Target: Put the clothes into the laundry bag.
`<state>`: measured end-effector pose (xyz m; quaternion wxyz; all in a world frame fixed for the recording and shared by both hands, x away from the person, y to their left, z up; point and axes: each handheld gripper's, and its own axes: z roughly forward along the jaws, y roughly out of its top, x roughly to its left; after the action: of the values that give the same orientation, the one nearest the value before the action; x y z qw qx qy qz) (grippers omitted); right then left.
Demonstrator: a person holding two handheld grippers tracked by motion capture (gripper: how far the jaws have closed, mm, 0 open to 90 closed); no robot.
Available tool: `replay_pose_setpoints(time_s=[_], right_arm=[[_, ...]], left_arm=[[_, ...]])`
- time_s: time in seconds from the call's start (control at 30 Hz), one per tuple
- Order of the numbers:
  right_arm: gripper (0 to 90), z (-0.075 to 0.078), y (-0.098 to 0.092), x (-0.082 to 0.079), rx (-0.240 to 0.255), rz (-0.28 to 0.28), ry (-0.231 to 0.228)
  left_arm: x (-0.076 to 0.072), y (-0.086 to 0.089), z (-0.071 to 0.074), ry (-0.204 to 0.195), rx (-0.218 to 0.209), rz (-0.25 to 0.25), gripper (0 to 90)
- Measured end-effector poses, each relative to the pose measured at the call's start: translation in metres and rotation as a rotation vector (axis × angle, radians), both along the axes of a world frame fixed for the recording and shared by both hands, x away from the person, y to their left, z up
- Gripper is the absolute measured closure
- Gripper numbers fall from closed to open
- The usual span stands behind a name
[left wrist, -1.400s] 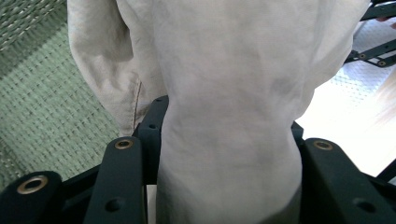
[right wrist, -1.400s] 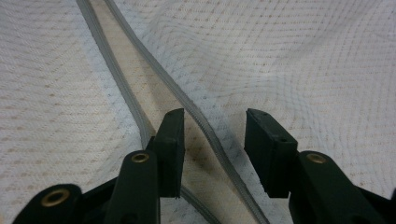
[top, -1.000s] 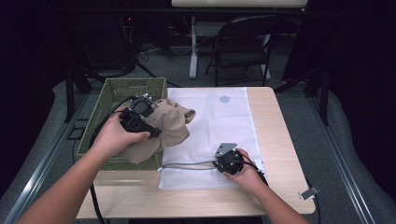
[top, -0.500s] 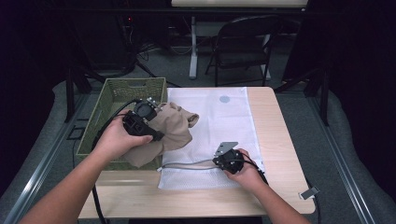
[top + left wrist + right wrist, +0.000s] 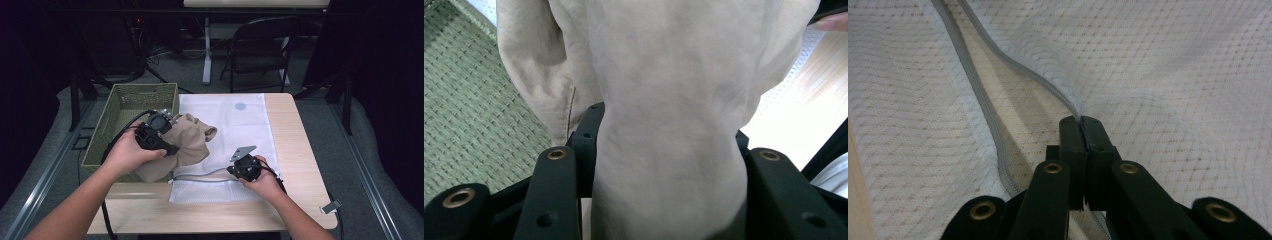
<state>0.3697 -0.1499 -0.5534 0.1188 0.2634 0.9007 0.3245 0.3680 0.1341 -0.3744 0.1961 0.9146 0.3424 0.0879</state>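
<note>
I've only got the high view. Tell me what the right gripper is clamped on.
Observer: The right gripper is shut on one zipper edge of the white mesh bag.
Operator: Report the bag's mouth.
Observer: The two sides of the zipper stand apart there, so it is open.
Operator: Check the left grip.
Observer: The left gripper has a thick bunch of the beige garment pinched between its jaws.

Cloth, mesh, wicker and wood

Matt tan cloth (image 5: 664, 100); white mesh bag (image 5: 1173, 75); green woven basket (image 5: 120, 105); smooth wooden table (image 5: 295, 150).
</note>
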Motion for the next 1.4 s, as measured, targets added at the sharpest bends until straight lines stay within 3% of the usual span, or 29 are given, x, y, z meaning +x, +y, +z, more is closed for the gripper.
replay_pose_setpoints(time_s=[0.57,0.77,0.87,1.2,1.4], right_arm=[[89.1,0.023,0.002,0.022,0.016,-0.013,0.047],[89.1,0.029,0.004,0.032,0.03,-0.023,0.105],[89.1,0.032,0.005,0.037,0.014,-0.02,0.125],[89.1,0.045,0.008,0.042,-0.014,-0.017,0.111],[89.1,0.05,0.006,0.043,0.004,-0.034,0.103]], left_arm=[[-0.007,-0.004,-0.007,0.008,-0.011,-0.019,52.6],[-0.01,-0.005,-0.01,0.009,-0.021,-0.019,52.6],[-0.011,-0.006,-0.011,0.006,-0.017,-0.026,52.6],[-0.019,-0.009,-0.012,0.007,-0.016,-0.045,52.7],[-0.027,-0.017,-0.014,0.006,-0.02,-0.074,52.7]])
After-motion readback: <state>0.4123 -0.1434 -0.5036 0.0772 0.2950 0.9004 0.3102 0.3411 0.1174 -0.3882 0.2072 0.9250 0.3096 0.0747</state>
